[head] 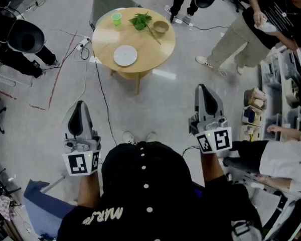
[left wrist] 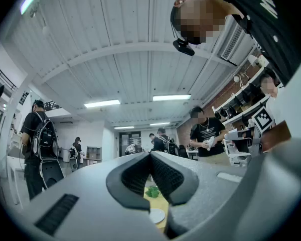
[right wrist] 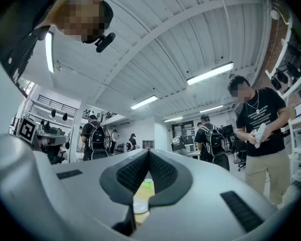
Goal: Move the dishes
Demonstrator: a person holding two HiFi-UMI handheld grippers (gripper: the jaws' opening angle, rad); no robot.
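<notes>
A round wooden table (head: 150,51) stands a few steps ahead of me. On it are a white plate (head: 125,55), a small green cup (head: 116,18), a wooden bowl (head: 160,26) and a bunch of green leaves (head: 140,20). My left gripper (head: 81,105) and right gripper (head: 203,88) are held up over the floor, well short of the table, both shut and holding nothing. Through the left gripper (left wrist: 150,154) I glimpse the leaves (left wrist: 152,191) and the plate (left wrist: 155,215). Through the right gripper (right wrist: 149,152) I see the cup (right wrist: 148,184) and the plate (right wrist: 140,206).
A grey chair (head: 108,1) stands behind the table. Cables (head: 98,79) run over the floor to its left. A person in beige trousers (head: 241,34) stands at the right by shelves (head: 286,99), and another person (head: 286,159) sits close at my right. Black chairs (head: 25,36) are at the left.
</notes>
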